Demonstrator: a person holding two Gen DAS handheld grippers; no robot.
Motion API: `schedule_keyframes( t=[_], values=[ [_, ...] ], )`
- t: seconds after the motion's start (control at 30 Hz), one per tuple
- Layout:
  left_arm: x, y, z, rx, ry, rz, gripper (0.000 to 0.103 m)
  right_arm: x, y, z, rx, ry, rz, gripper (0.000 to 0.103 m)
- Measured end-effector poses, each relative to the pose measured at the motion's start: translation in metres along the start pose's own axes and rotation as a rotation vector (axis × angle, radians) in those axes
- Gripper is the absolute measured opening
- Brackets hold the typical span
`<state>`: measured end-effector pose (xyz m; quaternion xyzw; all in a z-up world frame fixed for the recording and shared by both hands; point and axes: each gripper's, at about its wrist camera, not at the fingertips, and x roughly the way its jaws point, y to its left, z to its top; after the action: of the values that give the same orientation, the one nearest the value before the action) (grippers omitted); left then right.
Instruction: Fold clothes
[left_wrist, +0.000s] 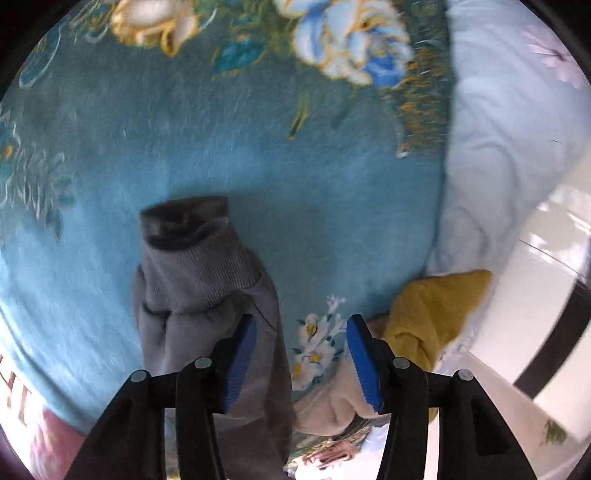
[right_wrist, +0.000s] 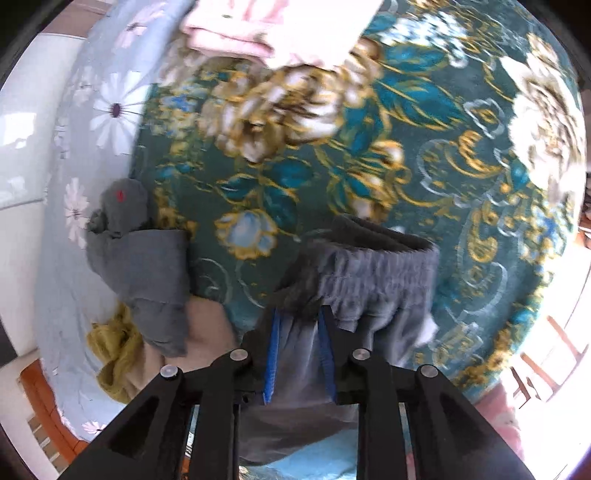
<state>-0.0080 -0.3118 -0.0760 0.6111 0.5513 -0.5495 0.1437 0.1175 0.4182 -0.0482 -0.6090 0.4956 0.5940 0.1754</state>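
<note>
Bed surface: teal plush blanket with gold and white flowers (right_wrist: 369, 147) spread over a pale blue daisy-print quilt (right_wrist: 92, 110); white floor shows past the edge.
Garment in hand: grey jersey trousers with a gathered elastic waistband (right_wrist: 376, 266) hang off the blanket. In the right view the waistband droops forward over the fingers. In the left view a ribbed leg cuff (left_wrist: 192, 254) dangles.
Right gripper (right_wrist: 298, 317): clenched on a bunch of grey cloth just under the waistband.
Left gripper (left_wrist: 301, 325): jaws spread apart, nothing between them; the grey cloth brushes the outside of one blue pad (left_wrist: 240, 365) only.
Nearby pile: dark grey cloth with a red mark (right_wrist: 136, 251), mustard-yellow knit (left_wrist: 432, 317) and beige fleece (left_wrist: 332, 402) heaped at the blanket's edge; folded pink cloth (right_wrist: 266, 33) at the far side.
Risk, single hold: held at one point, the trousers could twist, so the legs may land crossed.
Risk, snag: the dangling cuff may drag on the plush or catch the pile.
Risk, slip: bunched jersey could creep out of the pads under its own weight.
Stage: the blurred frames fit either lifting or laying down.
</note>
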Motion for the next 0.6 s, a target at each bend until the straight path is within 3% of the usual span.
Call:
schedule_keyframes(
  t=[0.07,0.27,0.37,0.6],
  values=[
    [-0.006,0.012,-0.002,0.048,-0.021,0.027,0.058,-0.005,0.011,-0.002,-0.053,-0.026,0.024,0.031],
    [0.005,0.062,-0.012,0.138,-0.027,0.214,0.058,-0.007,0.028,-0.023,-0.189,-0.019,0.001,0.034],
    [0.016,0.079,-0.014,0.088,-0.033,0.198,0.058,0.0,0.028,-0.04,-0.229,0.018,-0.035,0.035],
    [0.047,0.081,-0.005,0.161,-0.048,0.203,0.063,-0.004,0.021,-0.069,-0.281,0.042,-0.087,0.035]
  ],
)
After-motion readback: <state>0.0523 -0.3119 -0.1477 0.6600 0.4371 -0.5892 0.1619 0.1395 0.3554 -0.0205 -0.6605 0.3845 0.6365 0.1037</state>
